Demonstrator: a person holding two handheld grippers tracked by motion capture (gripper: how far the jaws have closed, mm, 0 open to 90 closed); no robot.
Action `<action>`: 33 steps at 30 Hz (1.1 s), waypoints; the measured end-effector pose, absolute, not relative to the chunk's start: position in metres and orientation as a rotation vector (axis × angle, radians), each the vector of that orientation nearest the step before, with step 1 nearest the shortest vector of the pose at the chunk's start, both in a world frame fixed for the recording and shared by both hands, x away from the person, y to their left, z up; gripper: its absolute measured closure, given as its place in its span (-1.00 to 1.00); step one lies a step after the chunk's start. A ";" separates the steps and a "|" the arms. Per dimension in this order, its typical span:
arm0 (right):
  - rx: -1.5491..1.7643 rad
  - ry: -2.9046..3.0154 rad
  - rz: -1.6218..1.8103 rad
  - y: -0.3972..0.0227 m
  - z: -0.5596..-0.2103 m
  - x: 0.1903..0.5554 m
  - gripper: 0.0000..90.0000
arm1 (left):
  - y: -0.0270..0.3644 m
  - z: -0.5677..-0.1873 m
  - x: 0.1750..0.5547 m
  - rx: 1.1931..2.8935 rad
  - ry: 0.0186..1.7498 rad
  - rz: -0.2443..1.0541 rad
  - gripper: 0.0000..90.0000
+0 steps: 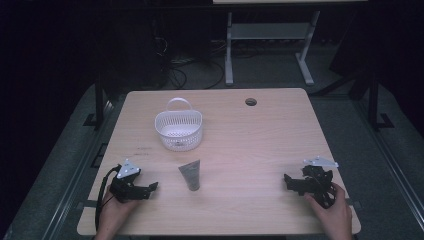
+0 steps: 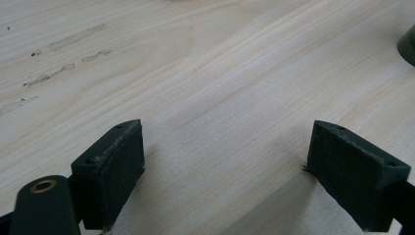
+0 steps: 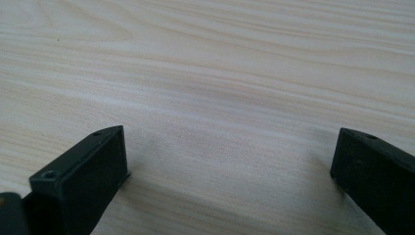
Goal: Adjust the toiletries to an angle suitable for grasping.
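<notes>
Two black grippers rest on the pale wood-grain table (image 1: 250,145), left gripper (image 1: 150,188) and right gripper (image 1: 289,181) both spread apart, gripping nothing. Between them lies a grey tapered tube (image 1: 190,175), just before the white perforated plastic basket (image 1: 178,128), whose inside holds nothing.

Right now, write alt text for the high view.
A grey tube lies on a wooden table in front of a white basket. The left gripper and right gripper, both open, rest near the table's front corners, each in a hand.
</notes>
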State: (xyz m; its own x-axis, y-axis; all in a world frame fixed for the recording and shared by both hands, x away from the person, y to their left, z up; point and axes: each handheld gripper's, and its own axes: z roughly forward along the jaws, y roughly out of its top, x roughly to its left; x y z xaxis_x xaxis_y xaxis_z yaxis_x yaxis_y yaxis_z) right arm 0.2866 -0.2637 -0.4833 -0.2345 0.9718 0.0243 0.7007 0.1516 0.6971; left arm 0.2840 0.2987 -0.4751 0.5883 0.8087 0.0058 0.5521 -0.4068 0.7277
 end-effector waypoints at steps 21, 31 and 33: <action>1.589 2.002 0.835 -0.264 -0.483 0.287 -1.00 | 0.295 -0.439 0.272 2.115 1.041 0.273 0.99; 1.587 2.004 0.834 -0.264 -0.483 0.287 -1.00 | 0.282 -0.416 0.269 2.194 0.976 0.199 0.99; 1.588 2.004 0.834 -0.264 -0.483 0.287 -1.00 | 0.280 -0.413 0.269 2.203 0.965 0.193 0.99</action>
